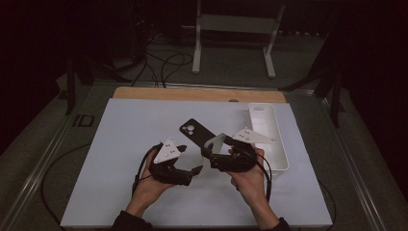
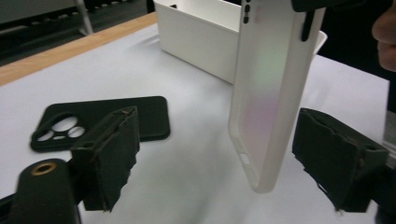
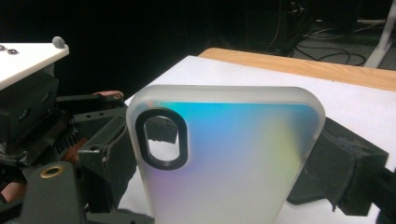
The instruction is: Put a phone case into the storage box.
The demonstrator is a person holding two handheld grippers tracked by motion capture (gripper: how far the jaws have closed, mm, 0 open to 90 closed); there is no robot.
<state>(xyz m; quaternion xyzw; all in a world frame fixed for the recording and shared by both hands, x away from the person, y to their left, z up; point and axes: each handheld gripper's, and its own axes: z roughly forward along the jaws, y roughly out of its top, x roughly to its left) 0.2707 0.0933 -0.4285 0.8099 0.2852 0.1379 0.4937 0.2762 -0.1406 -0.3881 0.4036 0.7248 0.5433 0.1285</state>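
My worry starts at the left claw [image 1: 192,166]. Its jaws stand wide and hold nothing, yet the lower end of the clear case [image 2: 273,93] hangs between them without touching either pad. If I swing that claw sideways now, a pad could knock the case's end and twist it in the other grip. If I close it off-centre, I judge it would pinch one edge and lever the case loose.

The black case [image 1: 193,131] lies flat on the bench [image 1: 120,159], just beyond the left claw and a little to its right. A careless drop of the clear case could land on it or push it about.

Moving right, the right claw [image 1: 210,148] has the clear case clamped across its width, jaws spread about as wide as they go, the case's back facing the claw's camera and its camera cut-out [image 3: 161,137] toward the left claw. I think the hold is shallow: the pads bear on smooth rounded edges, so a jolt or a small opening could let it slide down onto the bench.

Farther right, the white tray [image 1: 274,144] stands along the bench's right side, near the right hand [image 1: 250,180]. A wide swing there could strike its wall and shove it.

So the clear case sits above the bench's middle, gripped by the right claw, its free end inside the left claw's gap.
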